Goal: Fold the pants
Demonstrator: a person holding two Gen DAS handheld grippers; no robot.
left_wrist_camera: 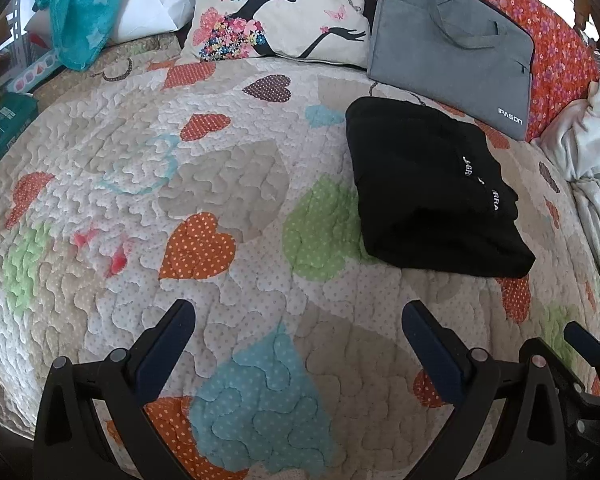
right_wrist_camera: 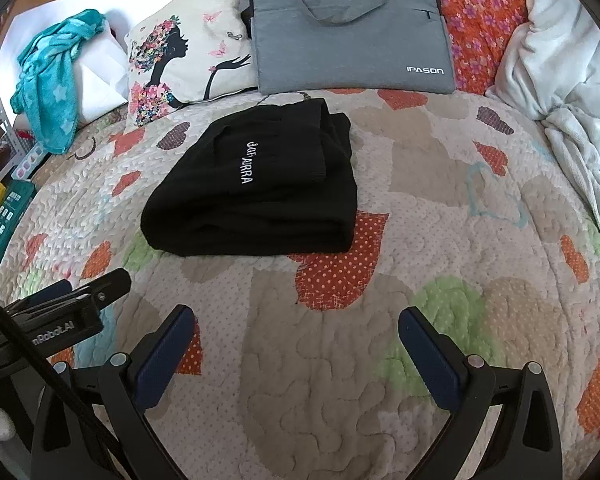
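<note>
Pants (right_wrist_camera: 256,192) folded on quilt (right_wrist_camera: 440,208), 11 o'clock of right gripper (right_wrist_camera: 296,344); left gripper (left_wrist_camera: 298,338) & right both spread wide, empty.

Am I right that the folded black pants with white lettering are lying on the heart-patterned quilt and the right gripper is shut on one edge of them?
Not quite. The folded black pants with white lettering do lie on the heart-patterned quilt, but the right gripper is open and apart from them, with only quilt between its fingers. The right wrist view shows this.
</note>
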